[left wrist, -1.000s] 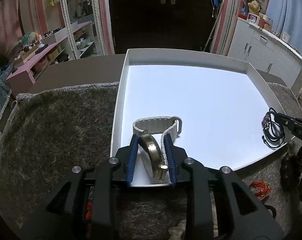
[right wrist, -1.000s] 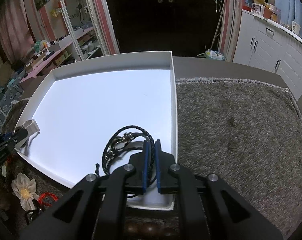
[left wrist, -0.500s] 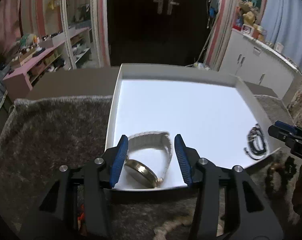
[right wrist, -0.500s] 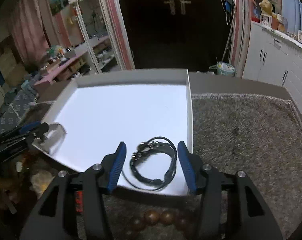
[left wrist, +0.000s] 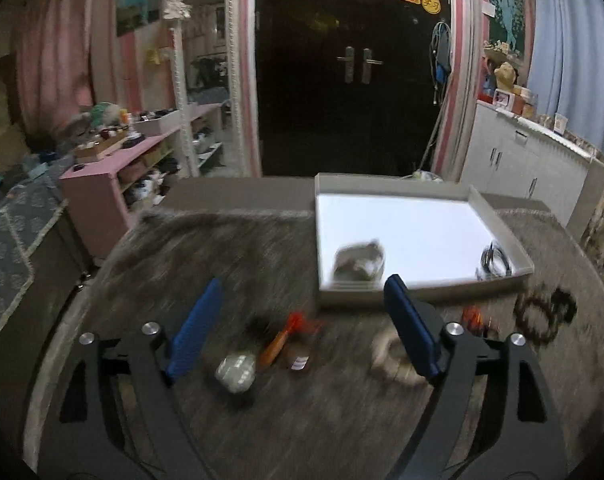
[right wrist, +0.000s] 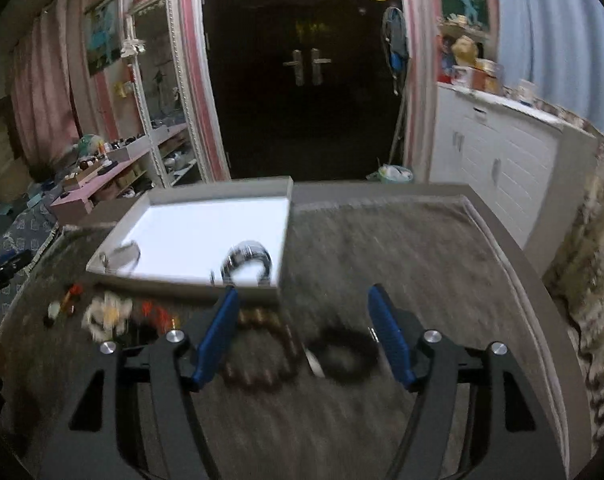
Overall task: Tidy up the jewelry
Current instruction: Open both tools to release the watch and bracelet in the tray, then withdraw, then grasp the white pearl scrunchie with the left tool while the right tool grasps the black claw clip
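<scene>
Ahead of our left hand-held gripper (left wrist: pixel 300 330) sits the white tray (left wrist: pixel 501 236), watch (left wrist: pixel 359 264) inside; beyond our right hand-held gripper (right wrist: pixel 303 330), the black cord bracelet (right wrist: pixel 248 264). Both jaws have just been opening, now wide and empty. Reaching blurred, we risk scattering the bead bracelet (right wrist: pixel 341 354) below.

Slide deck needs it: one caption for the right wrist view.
Open right gripper hovers over loose beads, black cord bracelet lying in the white tray.

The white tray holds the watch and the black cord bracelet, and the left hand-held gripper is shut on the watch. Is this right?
Not quite. In the left wrist view the left hand-held gripper is open and holds nothing; the watch lies free in the white tray, with the black cord bracelet.
</scene>
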`<state>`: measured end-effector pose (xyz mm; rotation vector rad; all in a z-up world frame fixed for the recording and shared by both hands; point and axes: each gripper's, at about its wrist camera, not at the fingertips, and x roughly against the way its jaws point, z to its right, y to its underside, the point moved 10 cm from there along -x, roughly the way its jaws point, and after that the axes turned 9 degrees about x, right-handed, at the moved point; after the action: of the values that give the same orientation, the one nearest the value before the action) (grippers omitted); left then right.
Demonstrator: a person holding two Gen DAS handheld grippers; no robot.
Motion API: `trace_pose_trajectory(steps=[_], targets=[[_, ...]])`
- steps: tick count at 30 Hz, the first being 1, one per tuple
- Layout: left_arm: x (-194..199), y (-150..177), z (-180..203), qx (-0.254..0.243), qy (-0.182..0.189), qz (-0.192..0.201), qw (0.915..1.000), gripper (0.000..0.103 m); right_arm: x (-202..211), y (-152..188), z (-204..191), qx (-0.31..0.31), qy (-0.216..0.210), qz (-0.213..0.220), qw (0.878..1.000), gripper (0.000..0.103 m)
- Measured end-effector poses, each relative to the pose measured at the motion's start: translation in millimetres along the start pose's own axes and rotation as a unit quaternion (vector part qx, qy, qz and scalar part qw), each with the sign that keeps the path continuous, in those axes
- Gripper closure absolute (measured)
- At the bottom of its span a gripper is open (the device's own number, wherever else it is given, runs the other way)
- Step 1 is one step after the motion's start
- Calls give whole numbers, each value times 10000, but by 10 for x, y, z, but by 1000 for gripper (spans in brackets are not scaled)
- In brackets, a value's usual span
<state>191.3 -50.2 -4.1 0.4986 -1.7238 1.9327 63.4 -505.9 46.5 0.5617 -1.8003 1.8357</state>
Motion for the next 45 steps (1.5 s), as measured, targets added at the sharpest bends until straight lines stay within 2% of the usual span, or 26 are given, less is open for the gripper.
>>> trace_pose_trajectory(steps=[5,12,16,22,32,45], targets=[[517,500,-274,-41,-244,60,9997,15,373,540,108,-17,232,-142,9996,35],[1058,998,-422,-14,-306,138,9994,12,728,1077,-58,-95,137,-249,9996,35],[1192,1110,-409,31,-218,71,9997,12,883,1114,-219,-40,31,-128,9999,35],[1317,1099,-422,82,-248,110,9996,9,1009,1072,-394,-22,-153,23,9999,34],[1068,937,-247,9,-115,1,9999,9,910,876,-539,62,-234,60,9997,33],[380,658,-176,3,-94,-203,9998,9,151,619,-386,10,-199,-259,9995,33]])
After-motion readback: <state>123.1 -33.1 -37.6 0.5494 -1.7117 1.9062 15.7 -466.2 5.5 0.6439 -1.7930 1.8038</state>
